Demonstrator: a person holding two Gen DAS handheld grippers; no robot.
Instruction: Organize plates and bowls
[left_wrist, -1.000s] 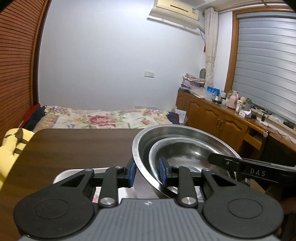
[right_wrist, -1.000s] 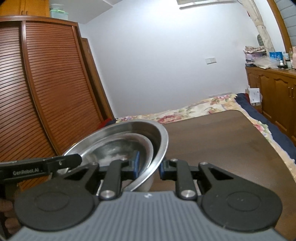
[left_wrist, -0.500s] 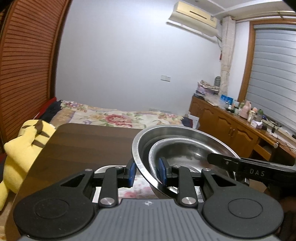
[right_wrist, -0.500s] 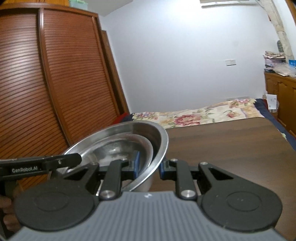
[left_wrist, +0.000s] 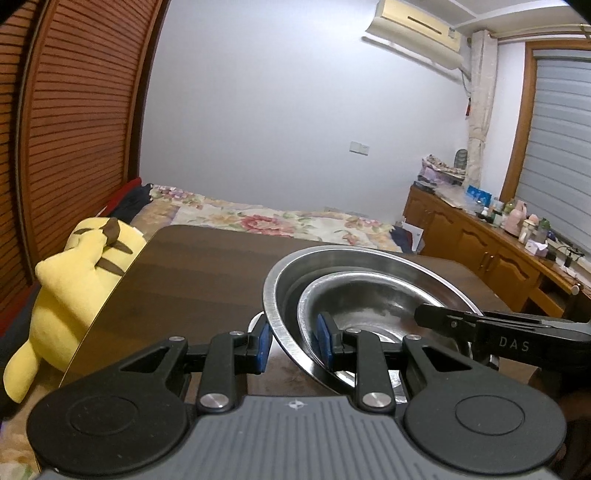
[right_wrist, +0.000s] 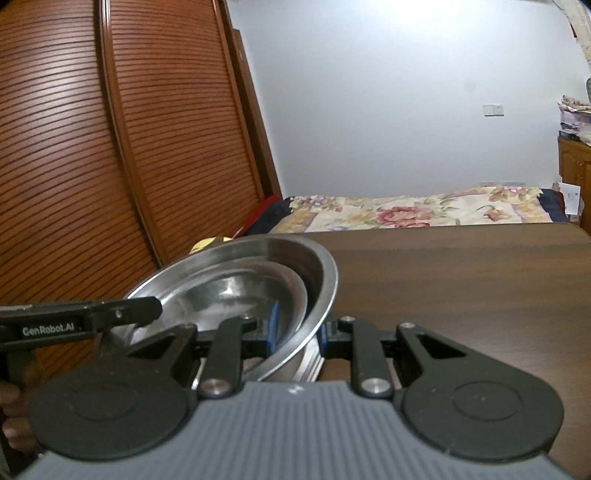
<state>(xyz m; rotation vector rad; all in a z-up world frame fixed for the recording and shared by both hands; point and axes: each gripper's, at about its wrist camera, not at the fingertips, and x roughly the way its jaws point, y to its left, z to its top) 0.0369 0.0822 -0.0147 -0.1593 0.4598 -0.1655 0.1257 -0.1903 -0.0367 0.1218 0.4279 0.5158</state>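
Two nested bowls between both grippers' pads

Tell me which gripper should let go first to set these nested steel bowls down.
Hard to separate: the left gripper and right gripper each clamp opposite rims of the nested steel bowls. Probably lower both together onto the wooden table, then either can release.
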